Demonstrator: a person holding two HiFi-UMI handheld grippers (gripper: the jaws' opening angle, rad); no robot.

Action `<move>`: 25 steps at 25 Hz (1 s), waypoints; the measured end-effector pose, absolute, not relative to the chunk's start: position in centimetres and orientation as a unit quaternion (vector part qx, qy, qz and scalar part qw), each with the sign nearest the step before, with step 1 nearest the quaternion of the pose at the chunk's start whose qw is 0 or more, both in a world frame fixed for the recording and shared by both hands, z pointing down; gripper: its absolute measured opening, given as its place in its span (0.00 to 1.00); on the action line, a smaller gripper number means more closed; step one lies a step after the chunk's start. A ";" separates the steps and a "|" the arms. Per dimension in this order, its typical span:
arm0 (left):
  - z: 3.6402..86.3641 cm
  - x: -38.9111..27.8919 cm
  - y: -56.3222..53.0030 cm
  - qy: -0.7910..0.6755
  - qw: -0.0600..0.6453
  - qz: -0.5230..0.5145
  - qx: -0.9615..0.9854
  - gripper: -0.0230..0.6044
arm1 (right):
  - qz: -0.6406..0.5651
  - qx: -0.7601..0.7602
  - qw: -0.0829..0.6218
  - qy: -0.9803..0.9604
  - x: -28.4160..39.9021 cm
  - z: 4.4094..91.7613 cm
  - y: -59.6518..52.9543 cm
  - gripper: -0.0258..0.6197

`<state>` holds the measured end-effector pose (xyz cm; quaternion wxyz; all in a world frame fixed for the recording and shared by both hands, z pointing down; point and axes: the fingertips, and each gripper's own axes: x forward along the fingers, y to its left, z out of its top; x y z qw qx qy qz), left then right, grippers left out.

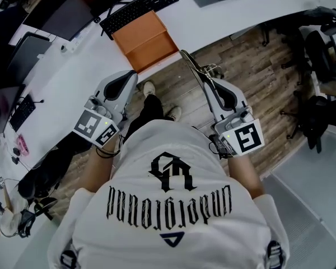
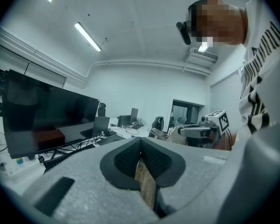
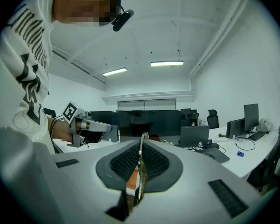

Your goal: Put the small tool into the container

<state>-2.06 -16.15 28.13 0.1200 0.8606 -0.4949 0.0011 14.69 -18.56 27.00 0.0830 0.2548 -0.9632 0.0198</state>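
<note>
Container [image 1: 148,49] at desk [image 1: 84,72] edge; small tool [image 1: 193,66], pinched in right gripper [image 1: 216,86], tip near it; left gripper [image 1: 133,77] jaws together, empty.

White desk [image 1: 224,24]: orange box [image 1: 144,40], black keyboard [image 1: 139,8]

The box [image 1: 144,41] was orange, the surface [image 1: 84,66] white, the keyboard [image 1: 139,7] black. The small tool [image 1: 197,72] gleamed silver.

Head camera looks straight down; cameras on left gripper [image 1: 133,76] and right gripper [image 1: 211,86] look level; all see the far desk [image 1: 213,24]
</note>
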 end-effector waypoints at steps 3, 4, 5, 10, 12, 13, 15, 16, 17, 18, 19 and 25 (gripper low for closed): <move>28.9 -2.7 -17.5 -0.494 0.128 0.005 0.860 0.06 | 0.025 0.255 0.087 -0.963 13.9 27.5 -19.9 0.08; 29.1 -3.0 -17.9 -0.495 0.130 0.006 0.859 0.06 | 0.027 0.253 0.088 -0.963 13.5 27.7 -20.4 0.08; 29.3 -3.3 -18.3 -0.496 0.131 0.007 0.858 0.06 | 0.028 0.251 0.090 -0.963 13.1 27.9 -20.8 0.08; 30.1 -4.4 -20.2 -0.498 0.135 0.015 0.856 0.06 | 0.039 0.237 0.098 -0.966 11.1 29.0 -22.9 0.08; 30.5 -5.1 -20.9 -0.500 0.139 0.016 0.855 0.06 | 0.044 0.229 0.104 -0.967 10.0 29.6 -23.8 0.08; 30.8 -5.5 -21.3 -0.500 0.140 0.018 0.854 0.06 | 0.047 0.225 0.107 -0.967 9.3 29.9 -24.3 0.08; 31.4 -6.4 -22.0 -0.502 0.142 0.020 0.853 0.06 | 0.053 0.217 0.112 -0.968 8.0 30.6 -25.1 0.08; 31.8 -6.8 -22.3 -0.503 0.144 0.020 0.852 0.06 | 0.055 0.212 0.115 -0.969 7.4 30.9 -25.6 0.08; 32.2 -7.1 -22.6 -0.504 0.147 0.021 0.851 0.06 | 0.056 0.207 0.119 -0.969 6.8 31.2 -25.9 0.08; 32.5 -7.5 -22.8 -0.505 0.151 0.022 0.850 0.06 | 0.057 0.202 0.122 -0.970 6.2 31.6 -26.3 0.08; 32.9 -7.9 -23.0 -0.506 0.155 0.022 0.848 0.06 | 0.059 0.197 0.126 -0.971 5.6 32.1 -26.6 0.08; 35.3 -9.4 -24.0 -0.503 0.171 0.034 0.847 0.06 | 0.070 0.165 0.154 -0.972 2.2 35.6 -28.4 0.08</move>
